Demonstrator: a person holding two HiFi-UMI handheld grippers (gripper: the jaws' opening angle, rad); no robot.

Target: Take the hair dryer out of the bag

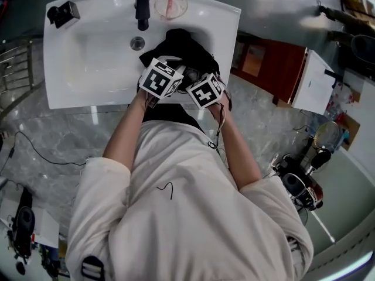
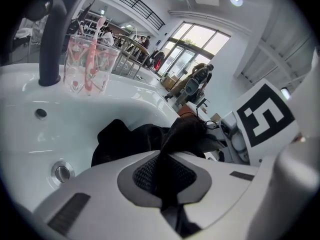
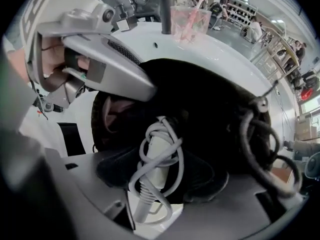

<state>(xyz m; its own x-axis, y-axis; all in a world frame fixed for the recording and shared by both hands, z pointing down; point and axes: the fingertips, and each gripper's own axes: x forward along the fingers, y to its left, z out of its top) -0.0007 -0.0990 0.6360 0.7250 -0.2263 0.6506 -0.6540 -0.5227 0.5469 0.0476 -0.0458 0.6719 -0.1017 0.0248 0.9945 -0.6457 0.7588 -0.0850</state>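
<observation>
A soft black fabric bag (image 1: 179, 45) lies on the right rim of the white ceramic sink (image 1: 88, 57), below the black faucet (image 1: 142, 4) and a clear plastic cup with a pink toothbrush (image 1: 170, 3). The left gripper (image 2: 162, 184) has its tongs pressed together on a fold of the bag's edge and holds the mouth of the bag open. The right gripper (image 3: 162, 179) points down into the bag with its tongs spread wide. Between them stands the white hair dryer (image 3: 157, 154), its handle wrapped in loops of pale cord, but the pads do not press on it. The dryer is inside the bag.

I think the main risk is the cord. If the tongs close only on a loose loop, the cord can unwind and the dryer will drop back. The dark drawstring at the right may also catch. If the left pinch slips, the whole bag can rise with the dryer or slide into the basin.
</observation>
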